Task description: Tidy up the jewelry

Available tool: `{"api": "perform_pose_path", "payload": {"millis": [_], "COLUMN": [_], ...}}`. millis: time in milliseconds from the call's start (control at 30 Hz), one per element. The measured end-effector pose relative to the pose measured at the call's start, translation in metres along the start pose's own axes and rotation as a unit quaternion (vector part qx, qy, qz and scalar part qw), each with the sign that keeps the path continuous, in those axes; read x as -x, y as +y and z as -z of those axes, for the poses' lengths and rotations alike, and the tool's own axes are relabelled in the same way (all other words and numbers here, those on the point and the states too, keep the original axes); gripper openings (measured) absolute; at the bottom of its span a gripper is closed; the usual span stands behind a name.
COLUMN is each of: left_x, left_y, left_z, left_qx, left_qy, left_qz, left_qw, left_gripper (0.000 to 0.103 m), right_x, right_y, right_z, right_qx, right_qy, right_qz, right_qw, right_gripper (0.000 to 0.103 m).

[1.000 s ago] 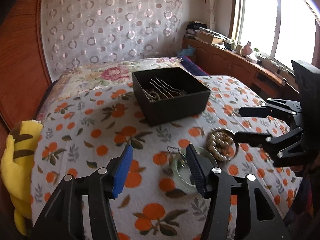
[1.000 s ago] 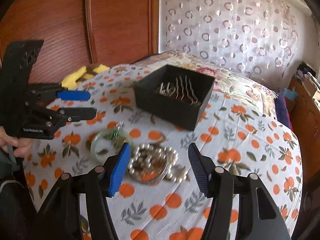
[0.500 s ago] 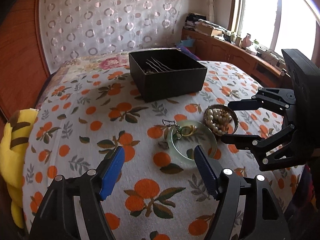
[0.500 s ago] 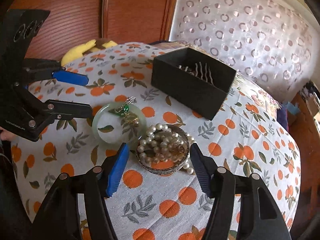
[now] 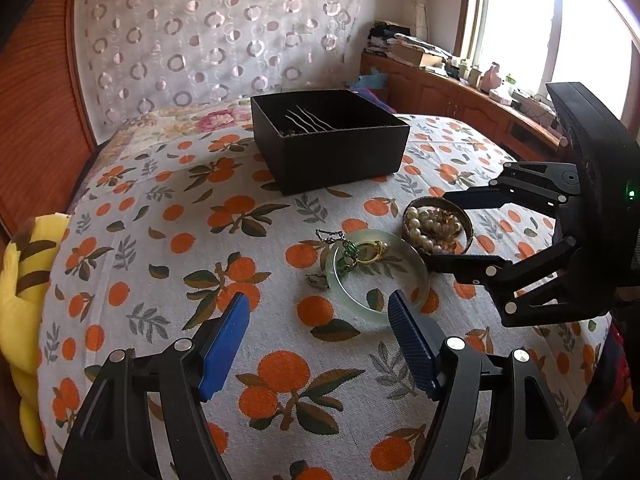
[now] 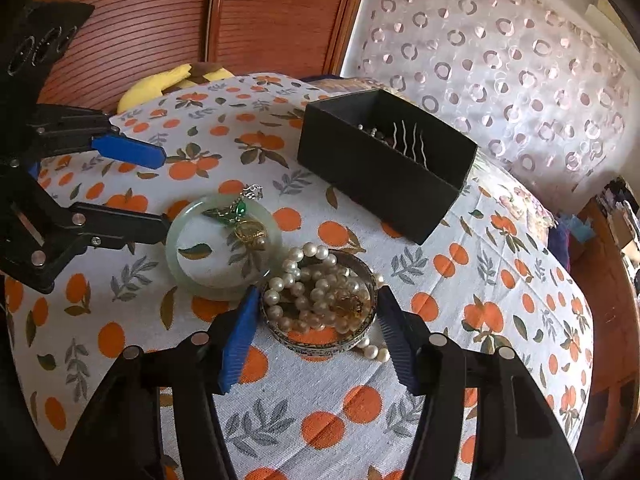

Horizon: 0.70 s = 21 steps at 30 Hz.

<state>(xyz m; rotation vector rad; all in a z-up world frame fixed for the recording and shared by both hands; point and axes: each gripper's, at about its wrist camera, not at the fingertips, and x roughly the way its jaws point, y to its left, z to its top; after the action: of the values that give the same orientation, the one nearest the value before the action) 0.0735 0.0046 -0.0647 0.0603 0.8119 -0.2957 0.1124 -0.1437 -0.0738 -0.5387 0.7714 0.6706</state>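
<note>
A wide patterned bangle (image 6: 320, 346) holding a heap of pearls (image 6: 316, 292) lies on the orange-print bedspread. My right gripper (image 6: 316, 296) straddles it, jaws closing, pads close beside its rim; contact is unclear. In the left wrist view the right gripper (image 5: 444, 230) flanks the pearls (image 5: 432, 226). A pale jade bangle (image 5: 352, 305) (image 6: 176, 248) lies beside it with a green pendant (image 5: 350, 250) (image 6: 239, 210) and a gold ring (image 5: 370, 250) on it. My left gripper (image 5: 318, 312) (image 6: 162, 190) stands open just short of the jade bangle, holding nothing.
A black open box (image 5: 340, 160) (image 6: 380, 192) with wavy hairpins (image 5: 308, 118) stands farther back on the bed. A yellow plush toy (image 5: 20, 264) lies at the bed's left edge by the wooden headboard (image 5: 36, 100). A small charm (image 5: 316, 280) lies beside the jade bangle.
The left gripper has drawn back from the jade bangle and its jaws stand wider. The right gripper has come down and rolled, so its pads now flank the pearl-filled bangle.
</note>
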Motion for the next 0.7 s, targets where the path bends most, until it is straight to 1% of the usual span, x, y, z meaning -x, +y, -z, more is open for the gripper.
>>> {"api": "perform_pose_path", "payload": {"millis": [133, 267, 400, 533, 567, 600, 700], "left_x": [-0.002, -0.004, -0.007, -0.008, -0.01, -0.011, -0.016], "left_y": [-0.003, -0.008, -0.015, -0.021, -0.024, -0.025, -0.029], "left_z": [0.0, 0.0, -0.001, -0.003, -0.004, -0.005, -0.008], "left_qx": [-0.004, -0.008, -0.013, -0.019, -0.021, -0.023, -0.025], "left_qy": [0.002, 0.005, 0.008, 0.01, 0.012, 0.014, 0.022], "left_qz": [0.002, 0.006, 0.009, 0.016, 0.017, 0.018, 0.026], "left_qw": [1.0, 0.9999, 0.9998, 0.9996, 0.9995, 0.9995, 0.9991], "left_gripper": [0.069, 0.069, 0.069, 0.069, 0.07, 0.075, 0.077], "right_x": [0.009, 0.026, 0.043, 0.054, 0.055, 0.057, 0.057], "right_y": [0.001, -0.004, -0.012, -0.018, -0.02, -0.022, -0.027], "right_z": [0.006, 0.01, 0.012, 0.02, 0.023, 0.028, 0.038], "right_qx": [-0.009, -0.039, -0.067, -0.09, -0.096, -0.104, -0.117], "right_qy": [-0.021, -0.049, -0.069, -0.069, -0.067, -0.064, -0.058], "right_qz": [-0.008, -0.011, -0.005, 0.008, 0.01, 0.012, 0.017], "right_qw": [1.0, 0.998, 0.995, 0.994, 0.993, 0.992, 0.991], "right_gripper": [0.061, 0.061, 0.061, 0.061, 0.061, 0.061, 0.061]}}
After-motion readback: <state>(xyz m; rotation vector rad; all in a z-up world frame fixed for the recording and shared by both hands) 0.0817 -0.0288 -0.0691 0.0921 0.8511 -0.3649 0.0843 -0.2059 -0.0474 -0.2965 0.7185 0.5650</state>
